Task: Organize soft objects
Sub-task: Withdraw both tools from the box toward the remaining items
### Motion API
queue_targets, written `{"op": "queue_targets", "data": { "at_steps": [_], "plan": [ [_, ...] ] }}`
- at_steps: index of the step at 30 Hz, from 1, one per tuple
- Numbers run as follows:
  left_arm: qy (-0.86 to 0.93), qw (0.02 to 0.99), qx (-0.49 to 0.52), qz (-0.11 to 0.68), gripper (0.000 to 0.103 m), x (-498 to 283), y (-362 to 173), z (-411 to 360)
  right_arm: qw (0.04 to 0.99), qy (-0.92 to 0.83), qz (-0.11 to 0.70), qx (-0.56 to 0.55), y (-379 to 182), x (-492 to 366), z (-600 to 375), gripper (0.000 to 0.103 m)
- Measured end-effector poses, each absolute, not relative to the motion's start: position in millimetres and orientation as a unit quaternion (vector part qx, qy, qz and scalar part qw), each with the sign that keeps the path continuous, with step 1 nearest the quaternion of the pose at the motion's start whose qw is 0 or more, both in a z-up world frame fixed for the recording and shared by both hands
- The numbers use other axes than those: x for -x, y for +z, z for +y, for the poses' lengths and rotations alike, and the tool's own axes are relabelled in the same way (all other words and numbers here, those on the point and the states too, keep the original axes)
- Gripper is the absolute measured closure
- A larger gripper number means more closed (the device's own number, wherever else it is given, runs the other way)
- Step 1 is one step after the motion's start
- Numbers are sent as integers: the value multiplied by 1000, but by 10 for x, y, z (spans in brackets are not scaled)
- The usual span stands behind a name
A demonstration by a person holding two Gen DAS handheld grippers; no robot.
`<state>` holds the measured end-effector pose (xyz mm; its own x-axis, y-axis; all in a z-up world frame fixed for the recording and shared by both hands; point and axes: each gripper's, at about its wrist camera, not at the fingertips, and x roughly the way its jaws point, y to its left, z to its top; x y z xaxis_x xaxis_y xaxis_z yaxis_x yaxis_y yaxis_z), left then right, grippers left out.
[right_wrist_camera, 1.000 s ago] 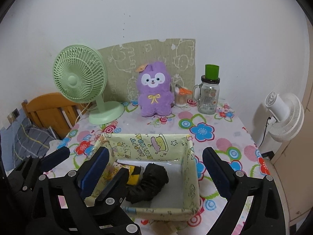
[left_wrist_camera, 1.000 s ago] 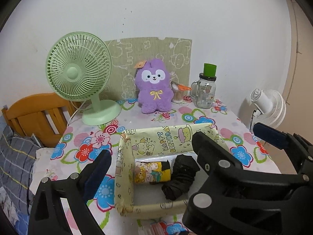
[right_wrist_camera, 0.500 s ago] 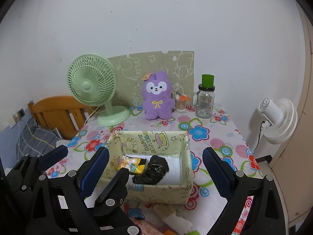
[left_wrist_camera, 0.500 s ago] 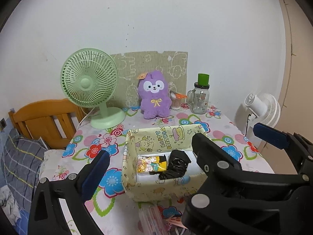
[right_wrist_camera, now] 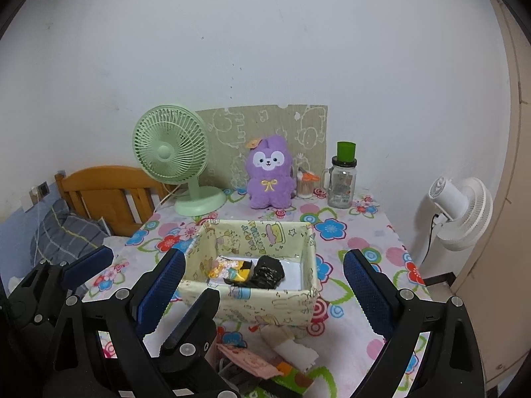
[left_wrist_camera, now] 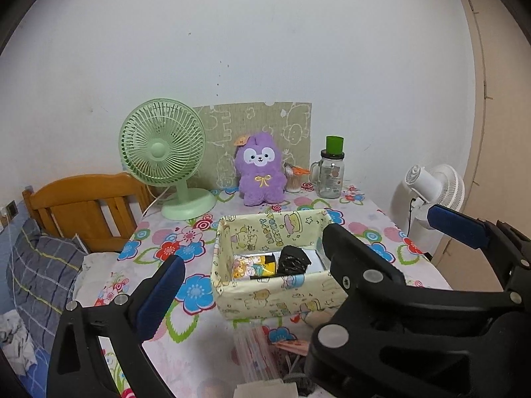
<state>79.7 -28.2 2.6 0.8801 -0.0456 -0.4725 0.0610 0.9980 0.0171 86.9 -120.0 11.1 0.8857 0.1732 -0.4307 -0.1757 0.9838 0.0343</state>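
Observation:
A pale yellow cartoon-print fabric box stands mid-table. Inside lie a rolled yellow cartoon sock and a rolled black sock. A purple plush rabbit sits at the table's back. My left gripper is open and empty, held back from the box's near side. My right gripper is open and empty, also on the near side. Loose small items lie in front of the box.
A green desk fan stands back left, a glass jar with green lid and a cotton-swab cup back right. A wooden headboard and bedding lie left. A white fan stands beyond the right edge.
Both grippers have drawn back and up from the box, still open and empty. The box looks smaller and the items at the table's near edge have come into view.

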Motion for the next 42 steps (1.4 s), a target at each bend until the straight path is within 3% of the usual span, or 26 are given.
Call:
{"op": "queue_targets", "data": {
  "at_steps": [42],
  "plan": [
    [-15, 953, -6, 303, 1, -320, -959, -237, 958, 96, 270, -6, -924, -410, -1211, 5]
  ]
}}
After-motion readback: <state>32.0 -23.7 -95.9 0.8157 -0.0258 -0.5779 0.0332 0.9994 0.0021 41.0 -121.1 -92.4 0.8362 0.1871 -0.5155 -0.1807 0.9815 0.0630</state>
